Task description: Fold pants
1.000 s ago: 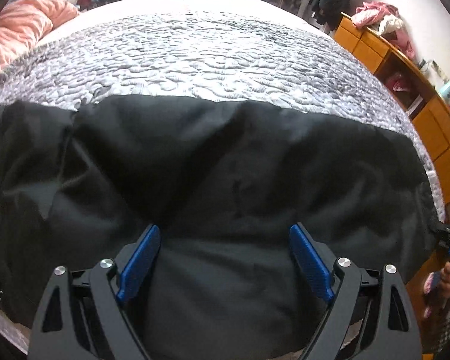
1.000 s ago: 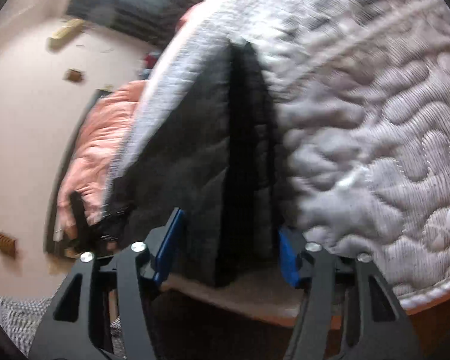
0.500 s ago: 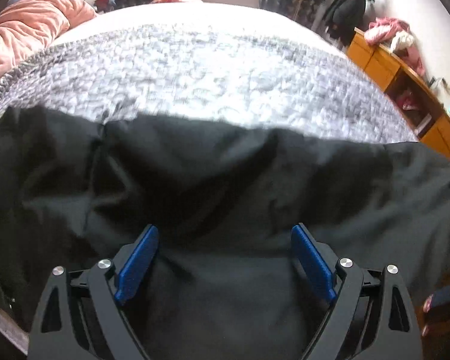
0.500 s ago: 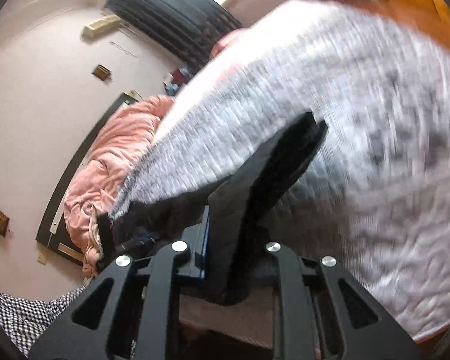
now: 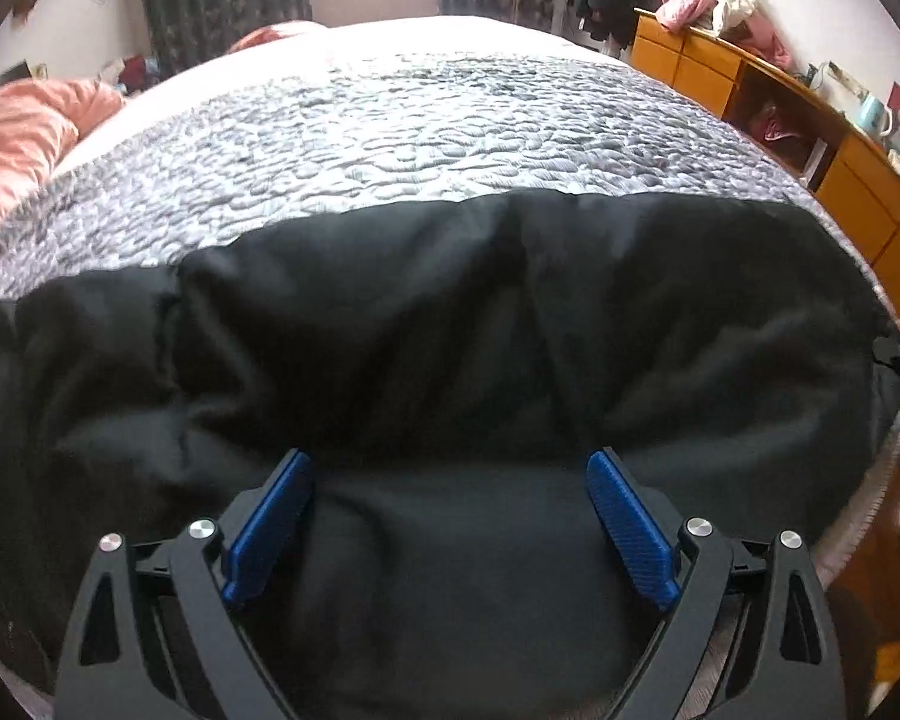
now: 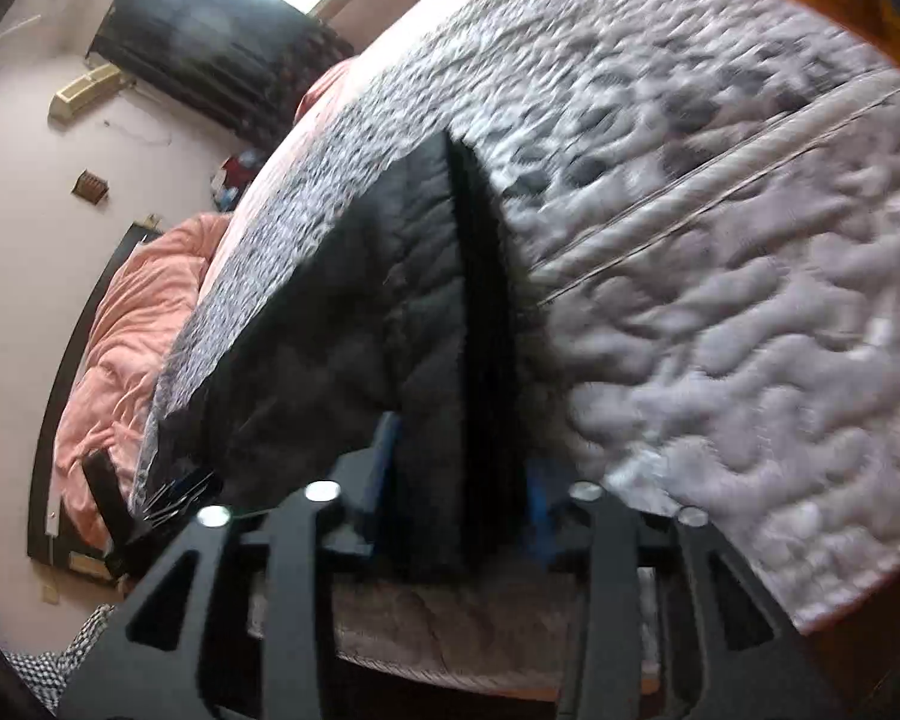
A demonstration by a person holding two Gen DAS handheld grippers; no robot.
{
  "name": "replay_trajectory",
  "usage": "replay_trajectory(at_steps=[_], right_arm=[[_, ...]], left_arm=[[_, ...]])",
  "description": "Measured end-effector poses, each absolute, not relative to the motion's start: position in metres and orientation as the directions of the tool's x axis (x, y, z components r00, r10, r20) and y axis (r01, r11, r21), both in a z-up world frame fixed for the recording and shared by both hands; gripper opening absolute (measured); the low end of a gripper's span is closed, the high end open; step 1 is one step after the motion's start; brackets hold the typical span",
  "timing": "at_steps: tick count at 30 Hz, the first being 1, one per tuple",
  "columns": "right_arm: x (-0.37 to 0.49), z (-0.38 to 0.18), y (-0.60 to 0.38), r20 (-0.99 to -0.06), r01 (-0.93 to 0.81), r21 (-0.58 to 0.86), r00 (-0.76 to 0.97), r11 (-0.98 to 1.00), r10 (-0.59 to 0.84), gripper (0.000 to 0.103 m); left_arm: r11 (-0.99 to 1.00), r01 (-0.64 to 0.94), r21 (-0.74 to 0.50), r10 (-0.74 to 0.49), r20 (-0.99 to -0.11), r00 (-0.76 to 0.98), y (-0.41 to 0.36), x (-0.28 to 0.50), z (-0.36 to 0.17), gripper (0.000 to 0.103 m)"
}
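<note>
Far left of the room: pink duvet bunched at the bed's left edge, no concern. The black pants lie in a long band across the near edge of the bed, on the grey quilt, rumpled, with a crease running down the middle. My left gripper sits over them, jaws wide, nothing pinched; cloth only passes beneath. Fabric reads as soft, limp and light: it will sag and drag, so I judge the hold belongs on a hem or folded edge, several layers at once, lifted clear of the quilt's texture. At the bed's right edge my right gripper has the pants' end standing between its fingers; whether the pads press it I cannot tell, blur and cloth hide them. Against half a second back, when those jaws were nearly closed on that end, they have just been opening and now stand partly apart. In the left view the band is spread flatter and reaches farther right than a second ago. Orange cabinets beyond, untouched.
</note>
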State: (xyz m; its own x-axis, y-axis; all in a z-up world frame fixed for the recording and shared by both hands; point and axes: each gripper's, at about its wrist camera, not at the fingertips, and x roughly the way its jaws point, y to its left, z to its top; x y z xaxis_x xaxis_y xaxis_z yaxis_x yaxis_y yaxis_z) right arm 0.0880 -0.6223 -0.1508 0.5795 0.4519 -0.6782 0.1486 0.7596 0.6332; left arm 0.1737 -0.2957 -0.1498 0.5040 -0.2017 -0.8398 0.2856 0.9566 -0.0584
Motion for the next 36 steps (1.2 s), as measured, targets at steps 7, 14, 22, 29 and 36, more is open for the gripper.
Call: replay_trajectory(at_steps=[7, 14, 22, 29, 36], right_arm=[[0.047, -0.152, -0.643, -0.615, 0.223, 0.727, 0.632, 0.649, 0.472, 0.053], [0.044, -0.184, -0.63, -0.546, 0.243, 0.812, 0.637, 0.531, 0.544, 0.057], [0.086, -0.167, -0.618, -0.419, 0.146, 0.88, 0.686, 0.452, 0.595, 0.017], [0.089, -0.131, -0.603, -0.484, 0.094, 0.799, 0.688, 0.595, 0.541, 0.016], [0.086, -0.186, -0.611, -0.574, 0.28, 0.796, 0.632, 0.537, 0.52, 0.016]], left_arm=[[0.953, 0.21, -0.217, -0.294, -0.821, 0.488, -0.276, 0.154, -0.128, 0.093], [0.966, 0.189, -0.177, -0.248, -0.846, 0.473, -0.29, 0.156, -0.142, 0.093], [0.974, 0.166, -0.153, -0.216, -0.846, 0.488, -0.278, 0.156, -0.145, 0.093], [0.981, 0.121, -0.152, -0.192, -0.859, 0.475, -0.266, 0.167, -0.154, 0.093], [0.977, 0.174, -0.122, -0.19, -0.866, 0.463, -0.272, 0.168, -0.163, 0.097]])
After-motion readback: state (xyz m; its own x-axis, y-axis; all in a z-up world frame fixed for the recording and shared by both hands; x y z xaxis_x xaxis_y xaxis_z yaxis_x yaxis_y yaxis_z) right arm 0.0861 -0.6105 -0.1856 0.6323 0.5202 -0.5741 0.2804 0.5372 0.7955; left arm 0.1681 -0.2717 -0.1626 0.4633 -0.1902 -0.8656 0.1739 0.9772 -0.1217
